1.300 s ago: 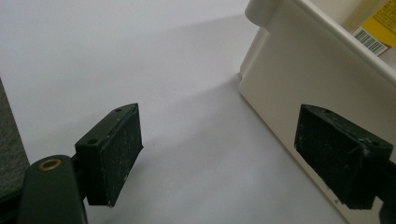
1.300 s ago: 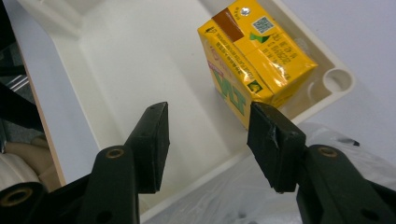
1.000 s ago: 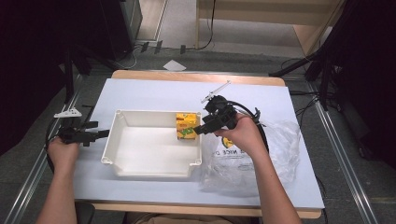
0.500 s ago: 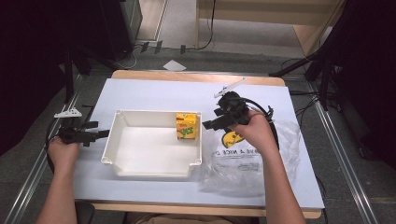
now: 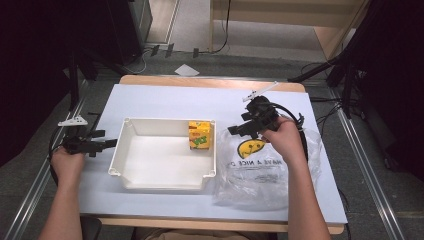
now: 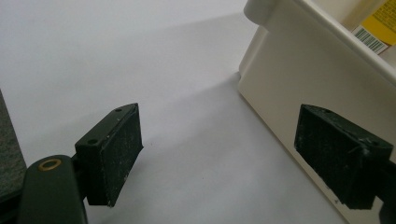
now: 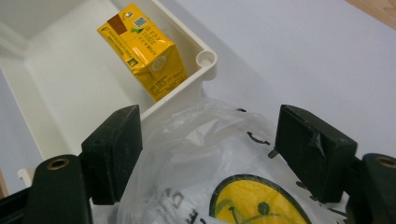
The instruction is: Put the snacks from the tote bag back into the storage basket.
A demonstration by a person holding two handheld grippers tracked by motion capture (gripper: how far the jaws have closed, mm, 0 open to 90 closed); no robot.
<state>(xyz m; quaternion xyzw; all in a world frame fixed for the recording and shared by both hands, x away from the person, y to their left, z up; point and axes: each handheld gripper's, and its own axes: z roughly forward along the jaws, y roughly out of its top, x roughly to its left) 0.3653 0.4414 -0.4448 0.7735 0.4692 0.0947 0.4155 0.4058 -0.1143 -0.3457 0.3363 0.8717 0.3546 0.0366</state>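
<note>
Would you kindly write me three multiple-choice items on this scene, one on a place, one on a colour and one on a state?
1. Where does the carton stand?
A. On the plastic bag
B. In the tub's far right corner
C. On the floor

2. What colour is the face printed on the bag?
A. Yellow
B. Blue
C. Red

3. How do the right gripper's jaws stand?
A. Shut on the carton
B. Shut on the tub's rim
C. Open, nothing between the pads

Key: 1 B, the high view shows the carton inside the white tub, against its far wall near the right corner. 2 A, the right gripper view shows a yellow smiley. 3 C, the pads stand wide apart above the bag, having just been opening.
</note>
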